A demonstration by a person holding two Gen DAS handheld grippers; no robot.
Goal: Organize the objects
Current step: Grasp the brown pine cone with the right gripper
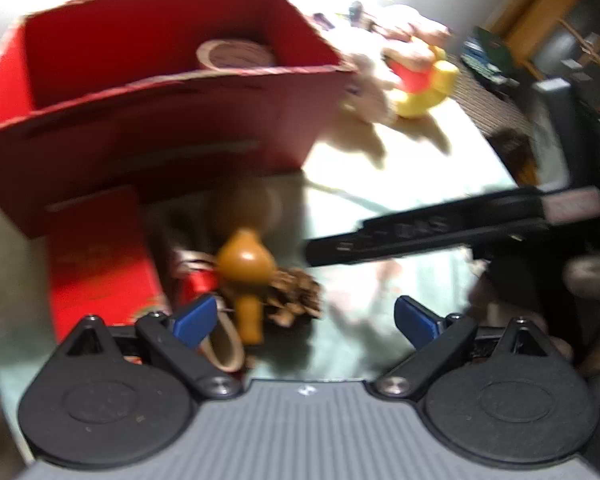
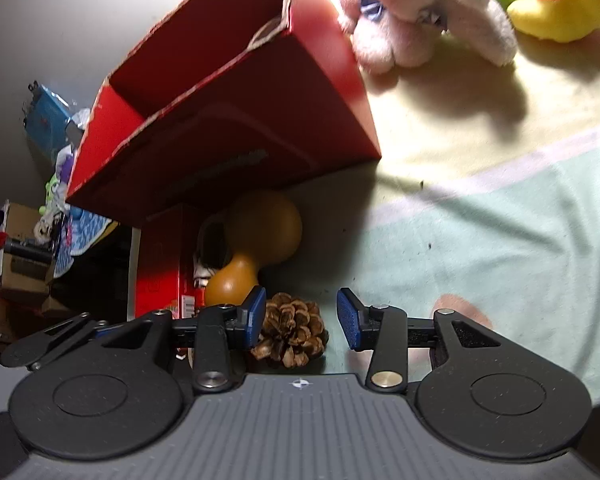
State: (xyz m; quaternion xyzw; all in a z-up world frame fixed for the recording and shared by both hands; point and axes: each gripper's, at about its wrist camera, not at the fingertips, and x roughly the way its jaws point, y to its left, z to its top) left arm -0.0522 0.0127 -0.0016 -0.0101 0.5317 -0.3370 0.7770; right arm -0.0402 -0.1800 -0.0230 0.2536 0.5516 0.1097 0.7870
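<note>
Both our claws gape wide: right gripper straddles the pine cone without gripping, left gripper hovers empty. Behind sits the red box, then the gourd, on the pale cloth.

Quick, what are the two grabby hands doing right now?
Left gripper: open, holding nothing.
Right gripper: open, fingers on either side of the pine cone, not closed on it.
</note>
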